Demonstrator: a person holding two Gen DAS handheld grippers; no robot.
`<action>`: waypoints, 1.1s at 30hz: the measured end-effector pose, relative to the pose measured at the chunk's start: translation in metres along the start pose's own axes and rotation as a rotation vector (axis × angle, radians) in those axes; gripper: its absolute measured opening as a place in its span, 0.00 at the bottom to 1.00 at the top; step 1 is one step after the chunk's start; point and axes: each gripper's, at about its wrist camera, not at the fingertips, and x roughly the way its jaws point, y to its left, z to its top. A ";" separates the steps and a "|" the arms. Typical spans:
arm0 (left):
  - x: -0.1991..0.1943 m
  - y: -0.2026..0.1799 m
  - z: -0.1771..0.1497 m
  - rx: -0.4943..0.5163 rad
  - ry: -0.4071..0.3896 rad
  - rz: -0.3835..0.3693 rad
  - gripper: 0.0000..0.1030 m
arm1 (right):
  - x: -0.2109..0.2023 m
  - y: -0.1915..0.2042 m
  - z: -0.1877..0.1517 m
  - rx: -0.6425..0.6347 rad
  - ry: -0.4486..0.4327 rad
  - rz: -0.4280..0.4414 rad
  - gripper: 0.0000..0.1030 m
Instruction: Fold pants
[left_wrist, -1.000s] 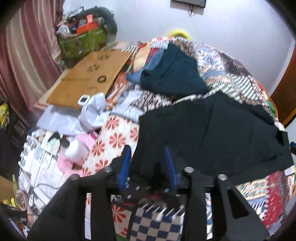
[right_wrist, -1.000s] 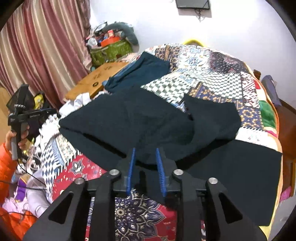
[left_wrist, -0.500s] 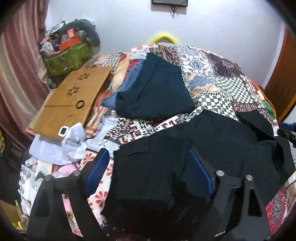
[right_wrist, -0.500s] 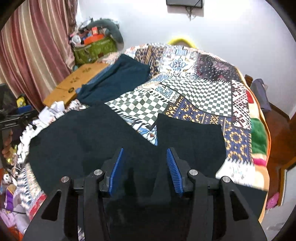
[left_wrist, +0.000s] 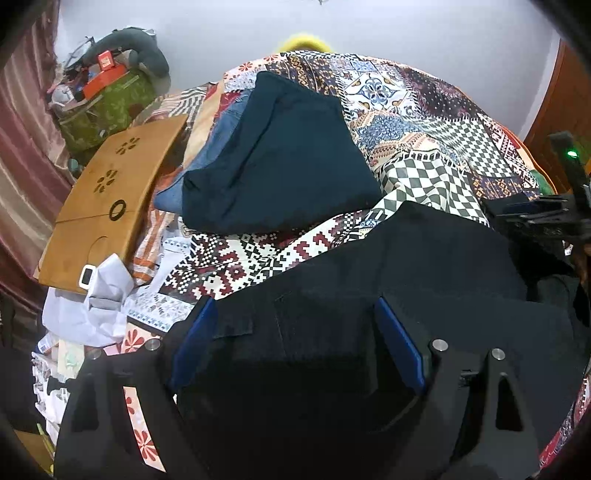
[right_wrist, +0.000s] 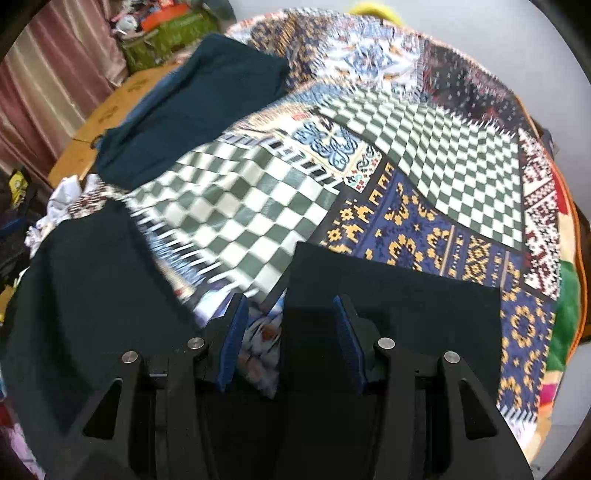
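Two grippers: we see both poised over one pair of black pants spread on the patchwork quilt.
Pants, place: on the near part of the quilt, one dark panel toward its left side and another toward its right; a strip of checked quilt shows between them.
Left gripper: jaws spread wide, released; the black cloth lies under and between the blue pads without being pinched.
Right gripper: jaws parted about halfway, empty-handed; the straight inner edge of the right panel runs up between the pads, and we cannot tell from this blurred view whether either pad brushes it.
Handling, our judgement: light, soft and limp; the cloth will sag and drag across the quilt, and a loose layer may slip free of a shallow pinch.
Where to take hold, our judgement: at a hem or seamed edge, such as the stitched flap just beside the left pad, where the doubled layers give the pads more to bite.
Other things on the quilt: a folded dark teal garment lies farther back, well apart from the pants; a wooden lap tray rests at the quilt's left edge.
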 end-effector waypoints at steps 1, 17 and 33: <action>0.002 0.000 0.000 0.001 0.002 -0.003 0.85 | 0.007 -0.003 0.001 0.004 0.011 0.000 0.43; -0.025 -0.025 -0.003 0.033 -0.023 -0.025 0.85 | -0.094 -0.031 -0.049 0.100 -0.249 -0.025 0.05; -0.078 -0.096 -0.016 0.131 -0.080 -0.072 0.87 | -0.241 -0.102 -0.168 0.339 -0.516 -0.030 0.04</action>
